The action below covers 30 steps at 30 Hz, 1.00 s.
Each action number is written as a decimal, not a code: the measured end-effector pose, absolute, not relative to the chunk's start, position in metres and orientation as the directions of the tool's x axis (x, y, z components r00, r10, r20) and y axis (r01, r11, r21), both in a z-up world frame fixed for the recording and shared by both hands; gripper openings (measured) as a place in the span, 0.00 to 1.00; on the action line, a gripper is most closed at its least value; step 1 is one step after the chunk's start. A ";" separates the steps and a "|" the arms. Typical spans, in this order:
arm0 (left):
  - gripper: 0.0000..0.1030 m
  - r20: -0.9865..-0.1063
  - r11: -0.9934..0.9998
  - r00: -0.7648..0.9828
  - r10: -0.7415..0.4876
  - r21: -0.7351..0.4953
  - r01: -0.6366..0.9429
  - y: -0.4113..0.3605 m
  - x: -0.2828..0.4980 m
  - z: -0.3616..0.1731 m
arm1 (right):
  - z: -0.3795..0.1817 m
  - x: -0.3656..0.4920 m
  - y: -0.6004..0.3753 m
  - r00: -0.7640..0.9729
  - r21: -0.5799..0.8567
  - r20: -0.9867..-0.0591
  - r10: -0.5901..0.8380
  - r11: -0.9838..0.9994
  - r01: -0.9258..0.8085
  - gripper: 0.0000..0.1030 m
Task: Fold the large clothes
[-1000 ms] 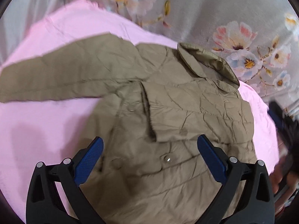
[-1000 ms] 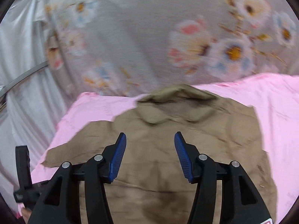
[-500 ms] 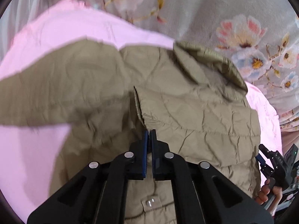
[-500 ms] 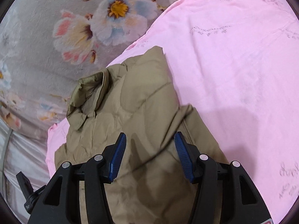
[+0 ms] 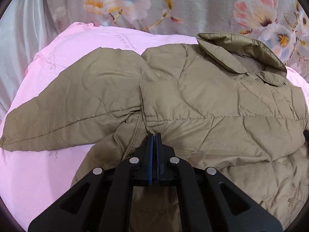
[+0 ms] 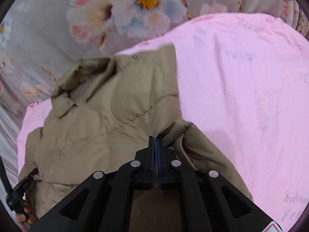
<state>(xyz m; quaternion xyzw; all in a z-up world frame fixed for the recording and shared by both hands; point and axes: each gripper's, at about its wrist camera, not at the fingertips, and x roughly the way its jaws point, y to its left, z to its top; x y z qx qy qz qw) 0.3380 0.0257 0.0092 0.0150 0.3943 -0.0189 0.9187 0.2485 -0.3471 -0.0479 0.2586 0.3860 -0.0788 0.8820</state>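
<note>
Olive-tan quilted puffer jacket lies spread on a pink bed sheet, collar toward the grey floral curtain at the back. One sleeve sticks out flat to the side in the left wrist view.

Left gripper: fingers pressed together, pinching jacket fabric right at the armpit seam where sleeve meets body. Right gripper: fingers also closed tight on a bunched fold of jacket near the opposite side edge; its sleeve seems already tucked over the body, tho hard to be sure. The other gripper's tip and a bit of the person's hand show at the lower left of the right wrist view.

Step in hand, as I read it: both sides pinched, ready to lift & fold. To do it well: raise both grips evenly so the padded layers don't slip, keep the fabric taut btwn the two, carry the side over along a straight line parallel to the front edge, set down flat before letting go. Puffy fill will spring back, so press after.
</note>
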 end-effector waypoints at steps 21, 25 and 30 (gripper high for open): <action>0.09 -0.727 0.999 0.685 -0.044 -0.032 0.030 0.037 0.272 0.001 | -0.049 0.180 -0.345 0.668 0.370 -0.742 0.056 0.865 0.338 0.15; 0.09 -0.725 0.997 0.685 -0.070 -0.066 0.032 0.051 0.234 0.001 | -0.045 0.148 -0.333 0.663 0.350 -0.748 0.041 0.873 0.340 0.15; 0.23 -0.734 0.996 0.675 -0.078 -0.078 0.031 0.067 0.218 0.019 | -0.016 0.120 -0.332 0.704 0.354 -0.710 -0.003 0.863 0.360 0.20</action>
